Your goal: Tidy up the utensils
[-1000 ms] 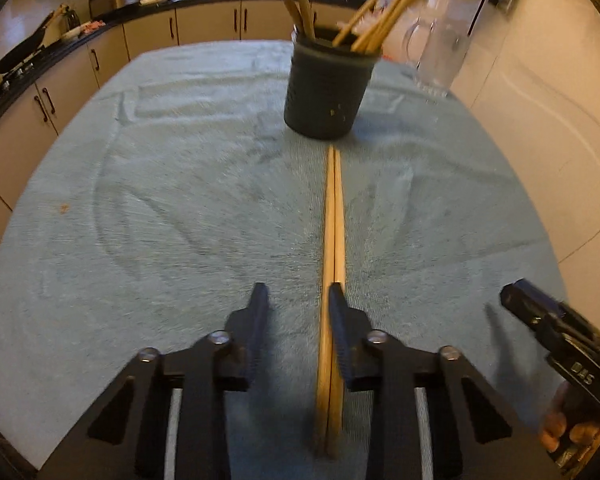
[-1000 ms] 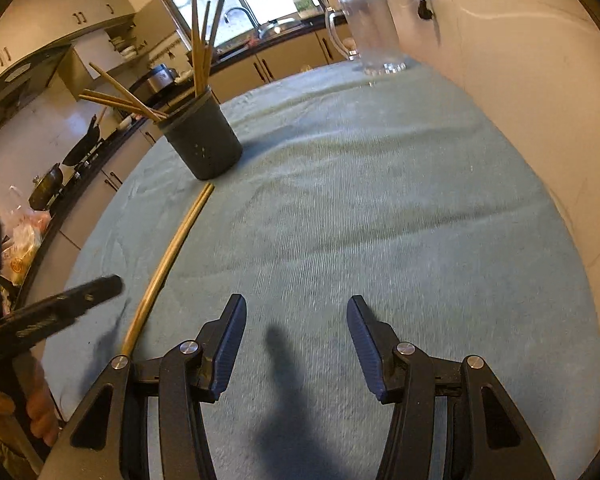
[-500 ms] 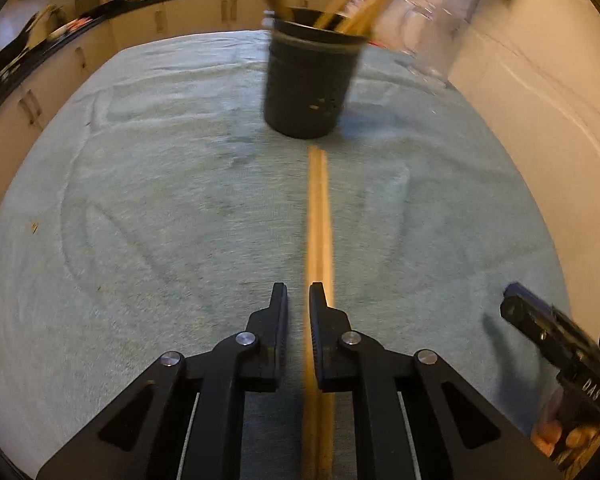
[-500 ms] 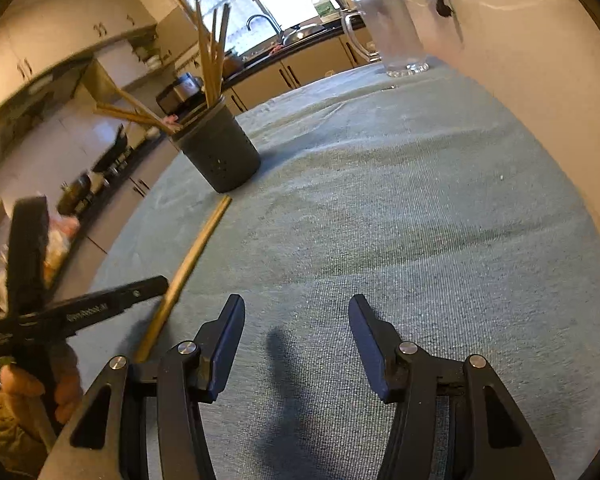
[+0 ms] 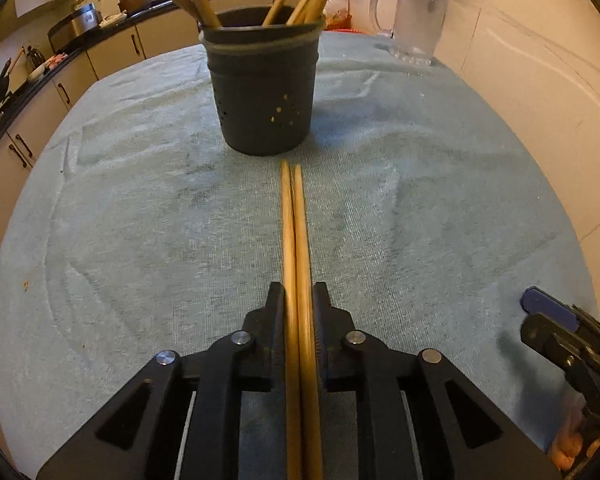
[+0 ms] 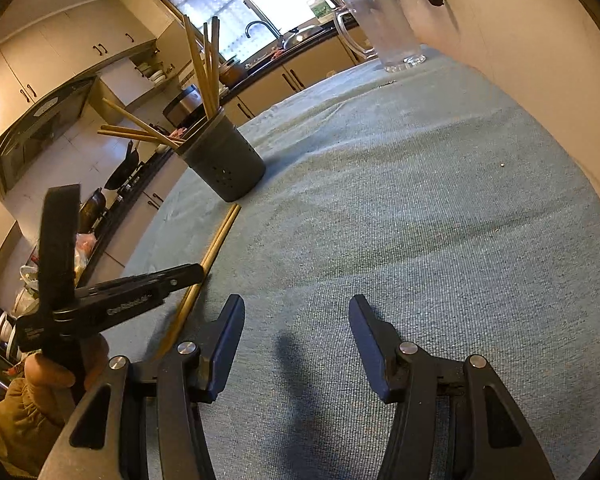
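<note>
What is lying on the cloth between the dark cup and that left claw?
Only the pair of chopsticks, running from just short of the utensil holder back into the left gripper, shut on them. The left wrist view shows it.

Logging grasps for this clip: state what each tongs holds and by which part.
The left tongs are shut on the pair of chopsticks, gripping the near end, away from the tips beside the holder. The right tongs are open, holding nothing.

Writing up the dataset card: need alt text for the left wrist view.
The left gripper is shut on a pair of wooden chopsticks lying on a blue-green towel, tips pointing at a dark utensil holder already holding chopsticks. A clear pitcher stands behind, right.
</note>
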Tool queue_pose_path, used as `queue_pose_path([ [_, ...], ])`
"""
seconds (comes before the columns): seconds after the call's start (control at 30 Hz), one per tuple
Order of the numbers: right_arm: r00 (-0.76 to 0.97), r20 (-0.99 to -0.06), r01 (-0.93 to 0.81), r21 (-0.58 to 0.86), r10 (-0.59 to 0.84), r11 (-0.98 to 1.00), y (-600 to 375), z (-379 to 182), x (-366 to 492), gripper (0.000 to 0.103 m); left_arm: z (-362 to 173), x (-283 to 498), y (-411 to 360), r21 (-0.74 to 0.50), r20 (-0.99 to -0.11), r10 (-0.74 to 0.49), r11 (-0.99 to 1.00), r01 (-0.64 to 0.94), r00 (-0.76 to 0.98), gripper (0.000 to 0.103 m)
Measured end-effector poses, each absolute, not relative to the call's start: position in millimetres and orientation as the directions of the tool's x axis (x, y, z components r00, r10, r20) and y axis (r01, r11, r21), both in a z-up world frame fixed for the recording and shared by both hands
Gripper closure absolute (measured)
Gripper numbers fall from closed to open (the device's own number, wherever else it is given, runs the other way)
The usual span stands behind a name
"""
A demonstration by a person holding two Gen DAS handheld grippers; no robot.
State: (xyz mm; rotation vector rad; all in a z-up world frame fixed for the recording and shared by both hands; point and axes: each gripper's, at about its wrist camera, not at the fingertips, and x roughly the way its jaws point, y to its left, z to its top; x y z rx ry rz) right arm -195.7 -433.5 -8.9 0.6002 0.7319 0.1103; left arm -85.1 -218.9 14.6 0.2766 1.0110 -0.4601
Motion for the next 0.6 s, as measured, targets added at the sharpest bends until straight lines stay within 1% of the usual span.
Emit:
queue_pose_path([
  [0.07, 0.747, -0.594, 0.109, 0.554, 0.3, 0.825, -433.9, -9.1, -195.1, 0.045, 14.8, -84.4, -220.9, 0.018, -0.859, -0.235, 0.874, 0.486, 0.455, 0.089],
  [0.2, 0.747, -0.593, 0.108, 0.555, 0.301, 0.825, -434.8, -9.9, -196.0, 0.044, 17.9, -80.7, -207.1, -0.114, -0.86, -0.327, 0.871, 0.478, 0.391, 0.089],
  [0.27, 0.747, -0.592, 0.108, 0.557, 0.302, 0.823, -435.1, -10.3, -196.3, 0.044, 22.1, -80.2, -199.7, -0.142, -0.847, -0.354, 0.869, 0.473, 0.397, 0.089],
  [0.33, 0.746, -0.593, 0.109, 0.556, 0.302, 0.824, -435.0, -10.2, -196.6, 0.044, 24.5, -78.8, -194.9, -0.145, -0.835, -0.363, 0.87, 0.471, 0.414, 0.089],
  [0.47, 0.745, -0.599, 0.111, 0.546, 0.294, 0.831, -434.1, -10.2, -197.4, 0.044, 19.3, -75.1, -193.5, -0.153, -0.838, -0.37, 0.865, 0.477, 0.402, 0.089],
  [0.6, 0.742, -0.609, 0.115, 0.529, 0.281, 0.841, -431.0, -9.5, -194.7, 0.044, 18.5, -81.5, -194.6, -0.082, -0.837, -0.329, 0.866, 0.494, 0.438, 0.089],
])
